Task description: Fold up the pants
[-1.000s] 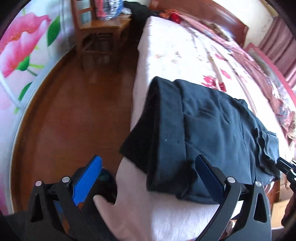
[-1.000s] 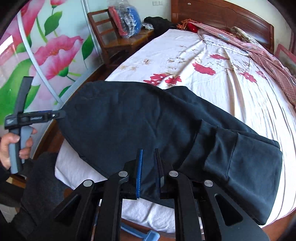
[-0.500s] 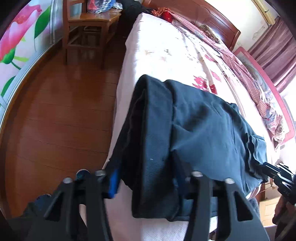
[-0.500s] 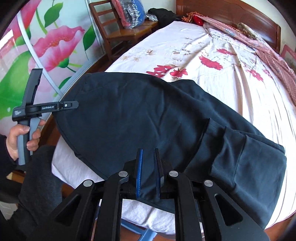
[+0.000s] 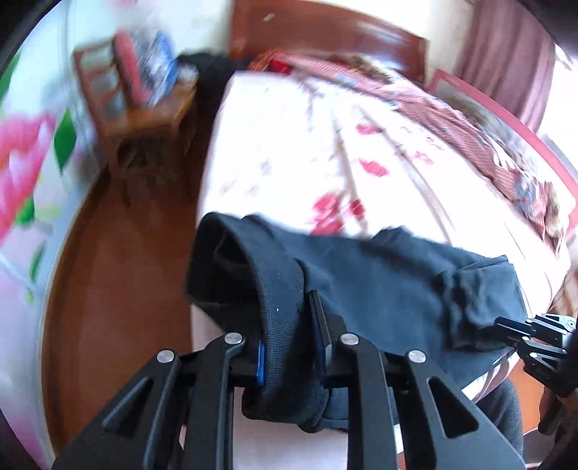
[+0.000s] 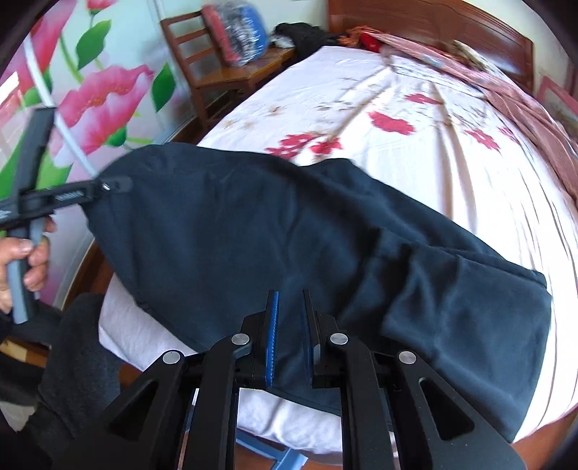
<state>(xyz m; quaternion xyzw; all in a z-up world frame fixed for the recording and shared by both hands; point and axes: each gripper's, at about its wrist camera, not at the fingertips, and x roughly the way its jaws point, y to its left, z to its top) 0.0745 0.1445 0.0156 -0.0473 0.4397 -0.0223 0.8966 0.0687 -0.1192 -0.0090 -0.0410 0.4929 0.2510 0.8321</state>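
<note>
Dark navy pants [image 6: 289, 235] lie across the near corner of the bed [image 6: 415, 152], which has a flowered white sheet. My left gripper [image 5: 289, 343] has its jaws closing, and the thick waistband [image 5: 278, 300] is squeezed between its blue pads and lifted off the sheet. From the right wrist view the left gripper [image 6: 112, 186] holds the pants' left end, a hand on its handle. My right gripper [image 6: 289, 314] is shut on the pants' near edge. It shows as a black tip [image 5: 513, 325] at the pants' right end.
A wooden chair [image 6: 224, 72] bearing a plastic-wrapped bundle stands left of the bed on the brown wooden floor [image 5: 119, 289]. A red patterned blanket [image 6: 513, 94] lies along the bed's far right, below the headboard [image 6: 433, 21]. A flower-painted wall [image 6: 108, 97] is at left.
The left gripper went from wide open around the waistband to clamped on it, then rose with it, lifting that end. The right gripper stayed shut on the near edge.
</note>
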